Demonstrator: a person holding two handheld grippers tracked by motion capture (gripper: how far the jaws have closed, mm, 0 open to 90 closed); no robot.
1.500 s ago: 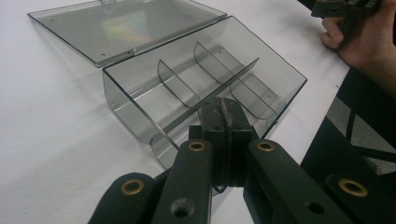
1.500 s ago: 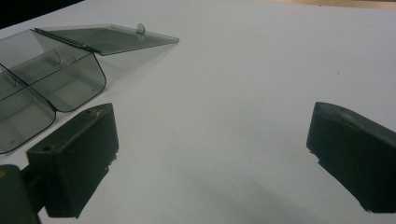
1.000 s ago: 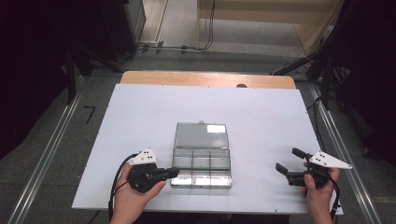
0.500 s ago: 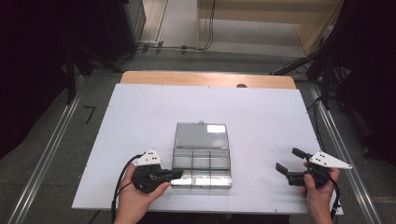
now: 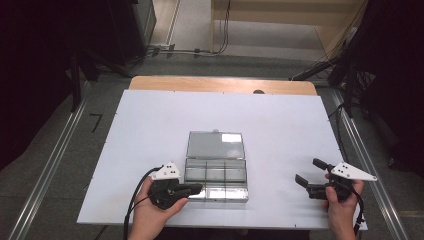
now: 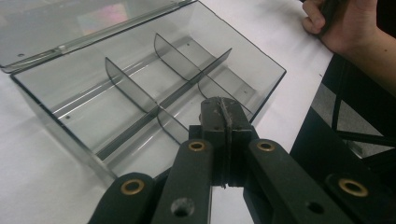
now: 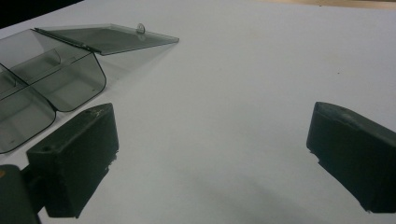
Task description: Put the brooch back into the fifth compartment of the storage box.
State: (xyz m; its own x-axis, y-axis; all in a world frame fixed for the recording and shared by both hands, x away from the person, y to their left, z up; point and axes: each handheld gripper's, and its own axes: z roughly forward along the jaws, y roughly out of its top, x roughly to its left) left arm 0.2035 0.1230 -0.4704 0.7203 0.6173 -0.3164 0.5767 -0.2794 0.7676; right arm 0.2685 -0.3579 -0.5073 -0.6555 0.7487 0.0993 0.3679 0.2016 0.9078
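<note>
Left gripper [image 5: 192, 189], jaws closed empty at the open compartment box [image 5: 216, 172]; right gripper [image 5: 309, 176] open, idle; best approach the near wall gently.

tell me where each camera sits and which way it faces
high view: above the near table edge, facing forward and down on the table and box; both hands and grippers show.
left gripper view: on the left gripper, along its shut jaws over the box; the right hand shows.
right gripper view: on the right gripper, along its open jaws.
All three share the box.
</note>
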